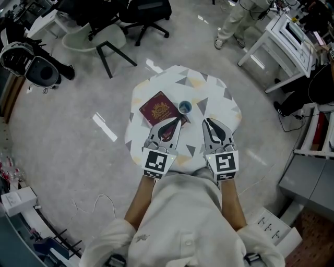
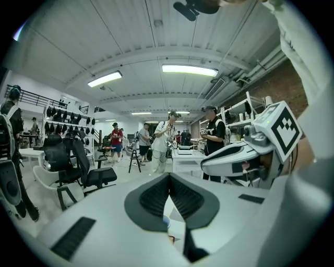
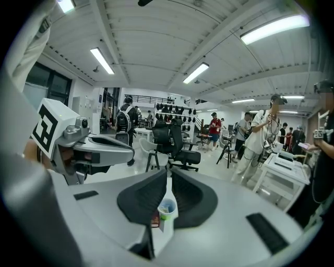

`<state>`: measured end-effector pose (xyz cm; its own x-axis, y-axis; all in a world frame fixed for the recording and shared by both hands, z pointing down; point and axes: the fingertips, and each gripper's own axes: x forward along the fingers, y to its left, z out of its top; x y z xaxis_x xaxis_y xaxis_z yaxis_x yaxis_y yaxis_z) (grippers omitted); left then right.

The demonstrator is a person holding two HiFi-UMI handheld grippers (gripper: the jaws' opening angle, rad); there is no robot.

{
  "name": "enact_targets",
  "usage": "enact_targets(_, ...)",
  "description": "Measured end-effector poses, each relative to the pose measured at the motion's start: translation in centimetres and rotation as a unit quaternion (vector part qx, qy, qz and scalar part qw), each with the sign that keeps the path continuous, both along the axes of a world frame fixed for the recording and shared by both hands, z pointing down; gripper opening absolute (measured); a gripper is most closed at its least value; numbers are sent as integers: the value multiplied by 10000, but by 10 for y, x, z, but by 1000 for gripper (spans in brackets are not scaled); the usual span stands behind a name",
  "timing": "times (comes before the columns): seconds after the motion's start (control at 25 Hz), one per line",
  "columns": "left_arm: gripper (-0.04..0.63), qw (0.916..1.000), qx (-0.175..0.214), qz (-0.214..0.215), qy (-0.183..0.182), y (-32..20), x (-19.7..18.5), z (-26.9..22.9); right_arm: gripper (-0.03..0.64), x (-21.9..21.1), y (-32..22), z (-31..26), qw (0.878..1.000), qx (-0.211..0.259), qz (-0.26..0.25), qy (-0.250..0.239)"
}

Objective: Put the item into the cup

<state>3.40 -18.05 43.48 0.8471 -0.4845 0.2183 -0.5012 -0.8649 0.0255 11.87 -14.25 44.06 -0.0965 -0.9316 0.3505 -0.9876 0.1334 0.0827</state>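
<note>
The left gripper (image 1: pixel 179 120) had its jaws shut, tips meeting with nothing between them, as its own view confirmed (image 2: pixel 168 176). Those tips hung short of the cup (image 1: pixel 185 107), on the near-left side of it, above the lower corner of a maroon booklet (image 1: pixel 158 108) with a gold crest. Over to the right gripper (image 1: pixel 205 121): jaws drawn in to a bare sliver at the tips, nothing gripped (image 3: pixel 168 176), sitting near the cup on its near-right side and apart from it. Through that sliver the cup (image 3: pixel 166 208) showed as pale with a green base. Something light sat inside it, too small to name. A reddish-brown edge (image 3: pixel 154 219) showed just left of the cup, probably the booklet. The left gripper's view caught only a slice of the cup's rim (image 2: pixel 165 221) below the pads. The cup stood upright on the patterned table (image 1: pixel 219 104), just beside the booklet's right corner, whether touching it could not be told. Nearer the person than the cup, both marker cubes faced up, left (image 1: pixel 158 162) and right (image 1: pixel 225 163), with bare forearms behind them. Far beyond the cup, a black office chair (image 1: pixel 147 11) stood on the grey floor, and people stood about the room (image 3: pixel 258 136).
</note>
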Motion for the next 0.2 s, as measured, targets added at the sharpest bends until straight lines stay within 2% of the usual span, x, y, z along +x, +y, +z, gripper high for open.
enact_targets(0.2,12,10000,-21,13,21,5,-5,1,34,-5,5,1,10000,-25,33,-6)
